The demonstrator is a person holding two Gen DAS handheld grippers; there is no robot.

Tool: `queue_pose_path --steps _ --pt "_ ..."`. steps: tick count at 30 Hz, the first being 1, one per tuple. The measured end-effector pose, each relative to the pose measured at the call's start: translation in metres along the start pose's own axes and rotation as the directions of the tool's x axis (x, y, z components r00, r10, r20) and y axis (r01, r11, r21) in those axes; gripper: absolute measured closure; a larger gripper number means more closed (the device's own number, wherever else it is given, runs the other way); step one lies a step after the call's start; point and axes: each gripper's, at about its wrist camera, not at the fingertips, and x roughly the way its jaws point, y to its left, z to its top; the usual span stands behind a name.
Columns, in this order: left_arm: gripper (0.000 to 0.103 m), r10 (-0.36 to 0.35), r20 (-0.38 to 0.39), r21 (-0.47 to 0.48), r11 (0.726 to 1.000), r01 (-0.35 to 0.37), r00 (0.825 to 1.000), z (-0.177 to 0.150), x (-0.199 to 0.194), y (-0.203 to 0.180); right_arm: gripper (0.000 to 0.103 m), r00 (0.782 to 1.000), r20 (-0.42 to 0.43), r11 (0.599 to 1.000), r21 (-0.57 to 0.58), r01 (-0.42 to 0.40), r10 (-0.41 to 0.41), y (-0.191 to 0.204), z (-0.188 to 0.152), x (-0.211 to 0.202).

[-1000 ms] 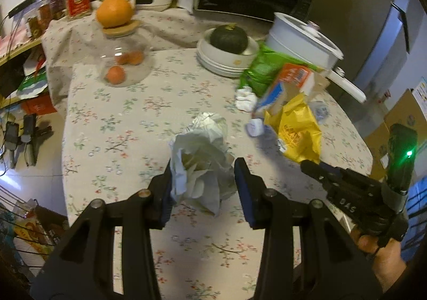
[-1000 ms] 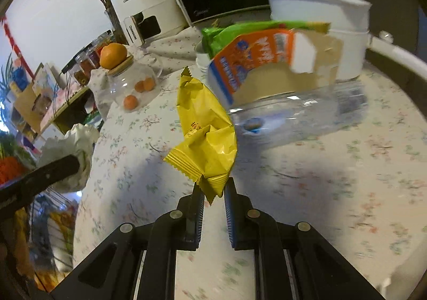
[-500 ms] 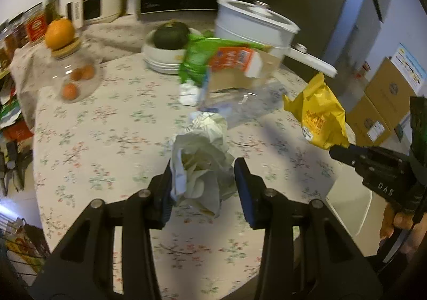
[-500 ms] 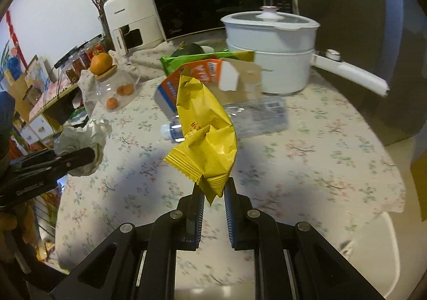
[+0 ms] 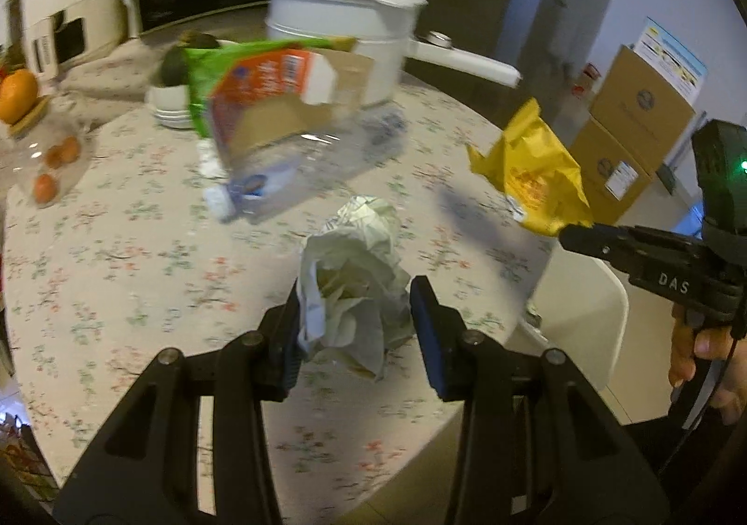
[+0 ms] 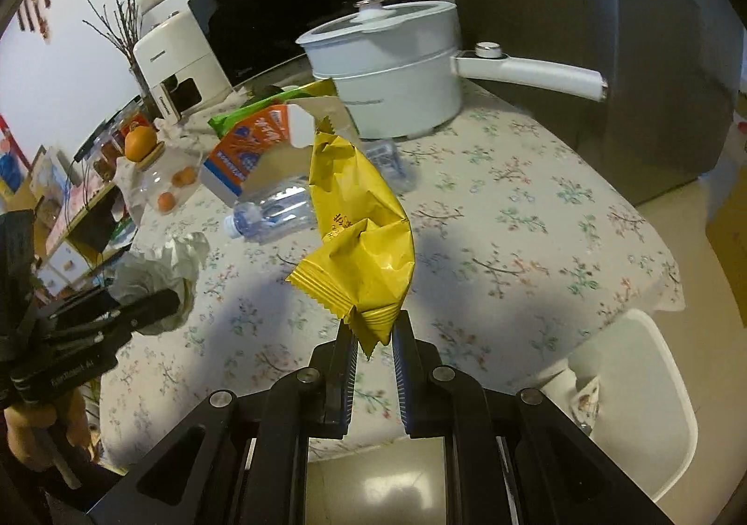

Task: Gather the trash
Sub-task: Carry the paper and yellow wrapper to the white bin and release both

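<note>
Dim, warm indoor light from above casts soft dark shadows on the counter [image 6: 537, 217] and glare on the floor [image 6: 373, 485] below its near edge, while the left wrist view smears the carton [image 5: 280, 100] and bottle [image 5: 303, 161] with motion blur, and both fisheye views bend and darken at the rims.

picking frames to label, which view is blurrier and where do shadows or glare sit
Left wrist view: motion smear on the plastic bottle and orange carton; the crumpled paper stays sharp. Right wrist view: crisp, glare on the yellow wrapper, soft dark shadows on the floral tablecloth, fisheye bending the microwave.
</note>
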Motion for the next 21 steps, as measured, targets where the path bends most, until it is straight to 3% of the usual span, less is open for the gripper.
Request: queue_pose_path --steps 10,21 --pt "0.058 -0.083 -0.048 0.11 0.99 0.088 0.995 0.001 0.028 -0.059 0.087 0.997 -0.05 0.995 0.081 0.057 -0.054 -0.064 -0.035 -0.022" --pt "0.058 -0.152 -0.095 0.227 0.959 0.17 0.984 -0.006 0.053 -0.131 0.087 0.981 -0.15 0.967 0.207 0.15 -0.12 -0.14 -0.081 -0.038"
